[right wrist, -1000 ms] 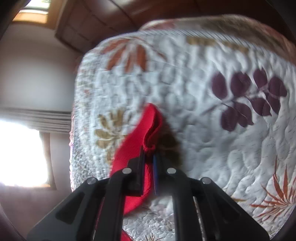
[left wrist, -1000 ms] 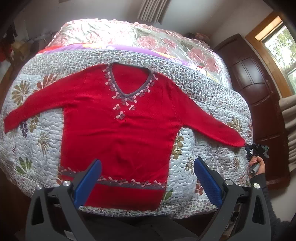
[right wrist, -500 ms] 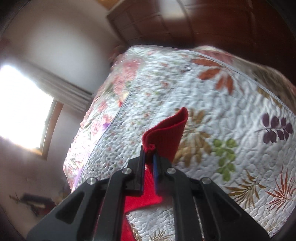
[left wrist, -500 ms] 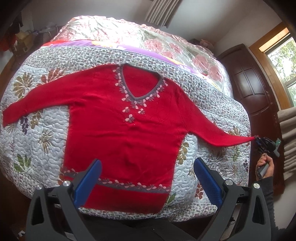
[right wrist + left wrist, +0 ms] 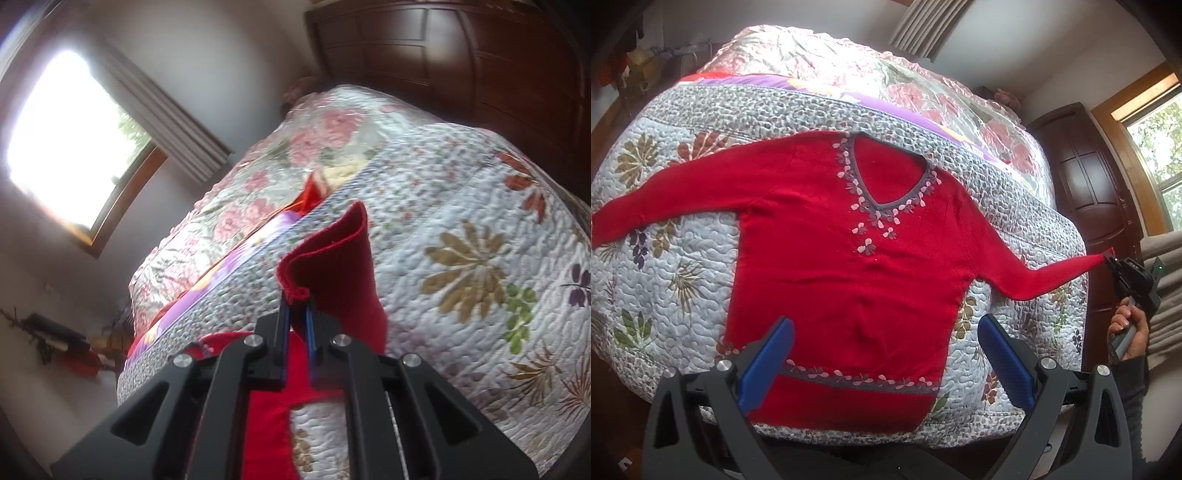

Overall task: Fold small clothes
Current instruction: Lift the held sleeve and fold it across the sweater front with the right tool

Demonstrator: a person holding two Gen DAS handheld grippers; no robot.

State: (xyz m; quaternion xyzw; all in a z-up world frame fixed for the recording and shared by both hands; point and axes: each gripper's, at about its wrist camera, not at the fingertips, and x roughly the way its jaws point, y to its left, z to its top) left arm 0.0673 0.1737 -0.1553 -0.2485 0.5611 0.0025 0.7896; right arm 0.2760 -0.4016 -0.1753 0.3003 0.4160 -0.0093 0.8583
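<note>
Pads [image 5: 768,365] of left gripper [image 5: 886,323] low in frame, spread wide, gripping nothing, just over the hem [image 5: 860,380] of the sweater [image 5: 849,251]. Lies flat, front up, on the quilt [image 5: 665,266], body and the arm at frame left both touching it.

Sleeve [image 5: 1052,277] at frame right no longer flat: a second ago rested along the quilt, now lifted clear from the elbow outward and drawn toward the right edge. Right gripper [image 5: 1110,258] at its end, pressed together on the cuff [image 5: 332,258], held by a hand [image 5: 1128,328] just below. In the right wrist view, cuff pinched at its edge between near-closed fingers, the rest standing up in a curl; view tipped up off the quilt since then, toward the window [image 5: 66,136] at upper left. Farther off, at right, a dark wardrobe [image 5: 1086,177].

Reads as the start of the first fold: sleeve picked up, not yet carried across the chest. Probably calls next for a sweep toward frame left and a lay-down on the body. Soft knit, so may sag or drag the shoulder along; left gripper free to pin the body if needed.
</note>
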